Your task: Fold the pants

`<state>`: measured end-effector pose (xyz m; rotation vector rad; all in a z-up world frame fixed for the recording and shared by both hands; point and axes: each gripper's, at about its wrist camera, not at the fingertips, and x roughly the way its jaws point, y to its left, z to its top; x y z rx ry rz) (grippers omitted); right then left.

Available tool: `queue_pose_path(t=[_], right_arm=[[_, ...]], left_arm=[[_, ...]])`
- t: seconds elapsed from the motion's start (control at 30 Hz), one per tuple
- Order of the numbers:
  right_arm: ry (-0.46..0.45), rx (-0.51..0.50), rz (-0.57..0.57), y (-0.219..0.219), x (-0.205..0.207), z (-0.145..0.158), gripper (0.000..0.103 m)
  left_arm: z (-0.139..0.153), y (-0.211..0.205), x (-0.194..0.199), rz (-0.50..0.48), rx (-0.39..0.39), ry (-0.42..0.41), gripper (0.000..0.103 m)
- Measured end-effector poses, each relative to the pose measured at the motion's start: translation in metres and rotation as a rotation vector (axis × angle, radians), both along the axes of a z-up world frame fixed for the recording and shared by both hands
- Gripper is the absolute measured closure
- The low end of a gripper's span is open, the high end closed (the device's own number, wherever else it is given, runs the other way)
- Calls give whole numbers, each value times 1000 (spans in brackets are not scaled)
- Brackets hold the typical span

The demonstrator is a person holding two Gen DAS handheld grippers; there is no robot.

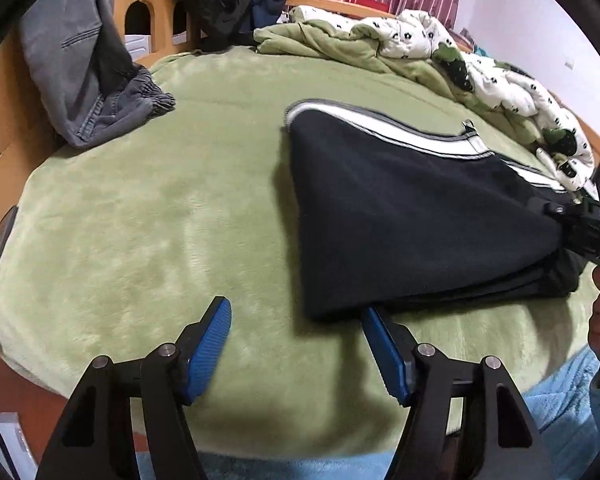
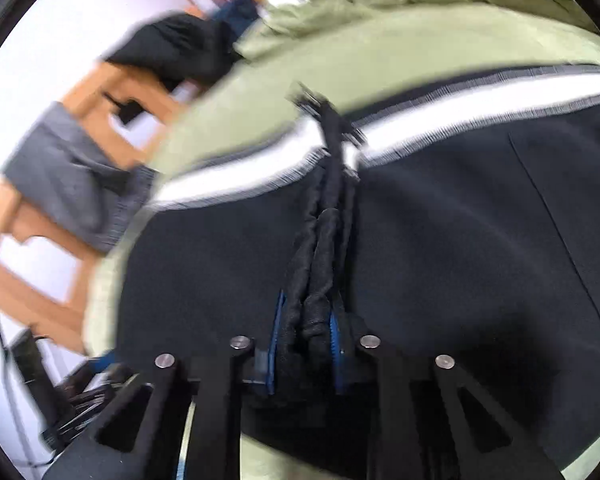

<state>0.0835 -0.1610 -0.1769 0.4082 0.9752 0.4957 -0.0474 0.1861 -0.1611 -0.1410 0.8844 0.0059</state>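
The black pants (image 1: 400, 216) with a white and grey side stripe (image 1: 384, 132) lie folded on the green blanket (image 1: 160, 200). My left gripper (image 1: 296, 316) is open, its blue pads (image 1: 212, 344) apart, just left of the pants' near corner, which overlaps the right pad. My right gripper (image 2: 306, 320) is shut on a bunched black edge of the pants (image 2: 460, 240); it also shows at the right edge of the left wrist view (image 1: 580, 224). The right wrist view is blurred by motion.
Grey jeans (image 1: 100, 92) hang over the wooden bed frame (image 1: 4, 88) at the left. A rumpled green and white quilt (image 1: 440, 48) lies along the far side. A light blue cloth (image 1: 560, 400) is at the near right.
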Motion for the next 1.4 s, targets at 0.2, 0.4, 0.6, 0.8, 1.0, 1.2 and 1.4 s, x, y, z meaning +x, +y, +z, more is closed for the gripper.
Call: queue_pose_path(t=[0.2,0.4,0.6,0.8,1.0,1.2,1.4], right_arm=[[56,-76,28,-5,-15,-24,81],[-46,-134,98,-3,-14,8,60],[-117,-176,46,-1,42,35,48],[23,-124,7,5,113,0,48],[58,-80,54,7,123,-18,48],[79,-67,45,6,132,-20,57],[-46,-124,29,7,118,-6,79]], left_arm=[[6,21,-11,-6,-94,-28,37],[18,31,16,5,-139,-54,37],[37,15,71,-151,-318,-156,37],[23,-1,128,-152,-345,-91,37],[-9,-5,151,-45,-324,59,37],[-4,-13,143,-36,-280,22,37],[22,9,126,35,-262,-154,37]])
